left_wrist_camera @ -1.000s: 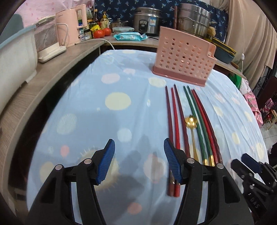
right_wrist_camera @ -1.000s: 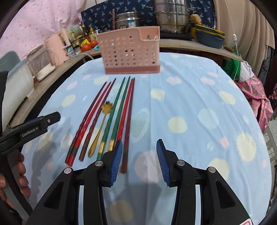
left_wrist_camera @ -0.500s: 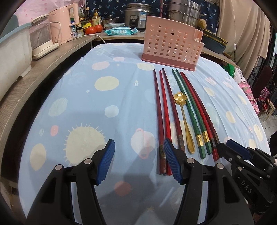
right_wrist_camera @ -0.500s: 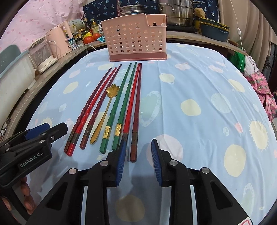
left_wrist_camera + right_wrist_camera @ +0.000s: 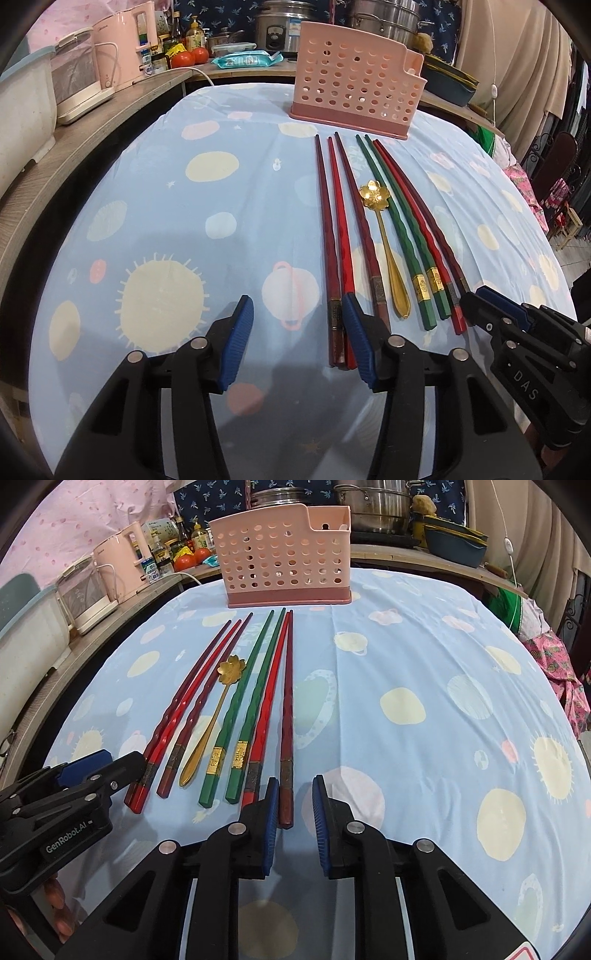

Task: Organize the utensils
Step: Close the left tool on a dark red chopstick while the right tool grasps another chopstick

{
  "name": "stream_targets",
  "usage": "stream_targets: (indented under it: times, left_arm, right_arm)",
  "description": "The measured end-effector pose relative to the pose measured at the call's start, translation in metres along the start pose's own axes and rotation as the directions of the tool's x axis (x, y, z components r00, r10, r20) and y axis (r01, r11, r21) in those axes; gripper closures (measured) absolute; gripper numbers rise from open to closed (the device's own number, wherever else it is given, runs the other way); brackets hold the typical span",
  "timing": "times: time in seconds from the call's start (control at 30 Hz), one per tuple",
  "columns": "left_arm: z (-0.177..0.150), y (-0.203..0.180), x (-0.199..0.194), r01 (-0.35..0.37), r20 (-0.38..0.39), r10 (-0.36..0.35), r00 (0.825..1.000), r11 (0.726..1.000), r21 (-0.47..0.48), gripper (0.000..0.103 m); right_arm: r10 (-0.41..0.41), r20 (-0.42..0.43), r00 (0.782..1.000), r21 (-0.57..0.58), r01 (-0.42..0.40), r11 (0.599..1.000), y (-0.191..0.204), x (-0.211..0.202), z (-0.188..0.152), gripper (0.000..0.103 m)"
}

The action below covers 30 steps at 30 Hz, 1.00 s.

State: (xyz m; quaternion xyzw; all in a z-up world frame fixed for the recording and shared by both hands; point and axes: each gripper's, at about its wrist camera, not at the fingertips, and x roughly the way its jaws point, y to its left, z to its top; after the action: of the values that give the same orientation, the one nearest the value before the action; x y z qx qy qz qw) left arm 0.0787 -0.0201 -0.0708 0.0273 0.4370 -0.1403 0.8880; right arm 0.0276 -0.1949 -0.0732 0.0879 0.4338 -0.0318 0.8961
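My left tool [image 5: 297, 334]: open, beside red chopsticks [image 5: 334, 236] | my right tool [image 5: 293, 814]: open around dark-red chopstick's [image 5: 287, 716] end

This is a lived-in home kitchen or dining corner. A table under a blue tablecloth [image 5: 406, 657] printed with suns and pots stands against a wooden counter [image 5: 74, 122] crowded with cooking gear: a pink electric kettle [image 5: 122, 44], a rice cooker [image 5: 279, 26], a stacked steel steamer pot [image 5: 373, 506], sauce bottles [image 5: 194, 35], tomatoes [image 5: 192, 57] and a pack of wet wipes [image 5: 247, 59]. Patterned cloth [image 5: 221, 494] covers the wall behind, and a beige curtain [image 5: 517, 55] hangs at the right.
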Motion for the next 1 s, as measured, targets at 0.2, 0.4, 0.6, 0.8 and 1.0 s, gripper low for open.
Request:
stream_targets:
  times: [0.2,0.4,0.6,0.8,1.0]
  left_arm:
    - [-0.002,0.001,0.002,-0.004,-0.003,0.004,1.000,1.000,0.004,0.069]
    - [-0.002,0.005,0.000,-0.007,0.002,0.007,1.000,1.000,-0.002,0.078]
    - [-0.002,0.010,-0.001,0.011,0.005,-0.011,1.000,1.000,-0.011,0.093]
    - [-0.002,0.013,-0.007,0.032,0.010,-0.032,0.999,0.999,-0.022,0.095]
    - [0.005,0.018,-0.026,0.040,0.043,-0.038,0.998,0.999,-0.034,0.096]
  right_arm:
    - [0.000,0.002,1.000,0.000,0.000,1.000,0.000,0.000,0.000,0.086]
    - [0.000,0.005,1.000,0.002,0.000,1.000,-0.001,-0.001,-0.001,0.087]
    - [-0.003,0.009,1.000,0.006,0.003,1.000,-0.002,-0.002,-0.001,0.093]
    - [0.006,0.014,1.000,0.017,-0.006,1.000,-0.006,-0.007,-0.002,0.096]
    - [0.012,0.060,0.998,0.021,-0.014,1.000,-0.007,-0.026,0.005,0.096]
